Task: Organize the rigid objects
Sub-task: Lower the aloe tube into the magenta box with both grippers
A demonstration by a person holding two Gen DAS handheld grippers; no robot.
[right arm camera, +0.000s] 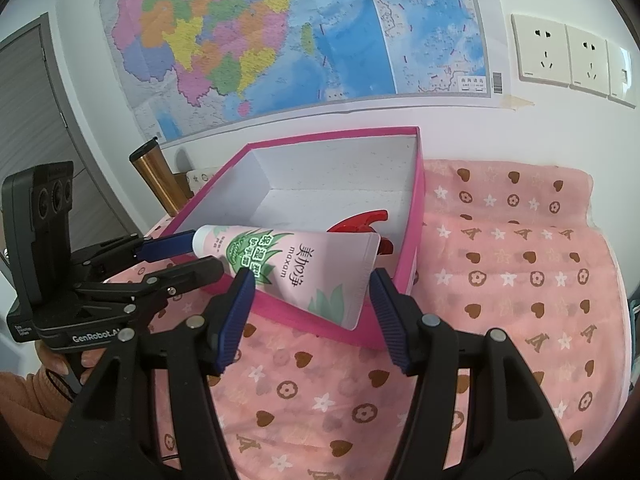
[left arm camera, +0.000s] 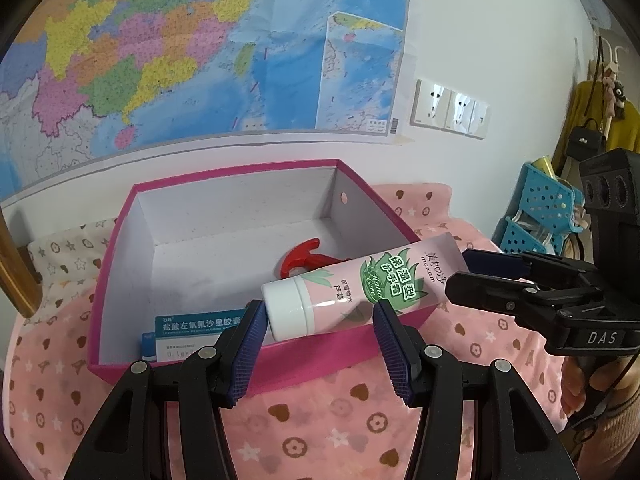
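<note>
pink cloth [left arm camera: 460, 400]: one box [left arm camera: 120, 280], one tube [left arm camera: 360, 292].

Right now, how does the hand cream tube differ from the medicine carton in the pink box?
The hand cream tube is round and pink with a white cap; the medicine carton is a flat teal-and-white rectangle. The tube hangs tilted over the pink box rim, gripped by the left gripper and right gripper; the carton lies loose on the box floor. Both carry printed Chinese text.

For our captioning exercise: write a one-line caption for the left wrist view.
Left gripper and right gripper hold a pink tube over the pink box holding a red plastic piece and carton.
</note>
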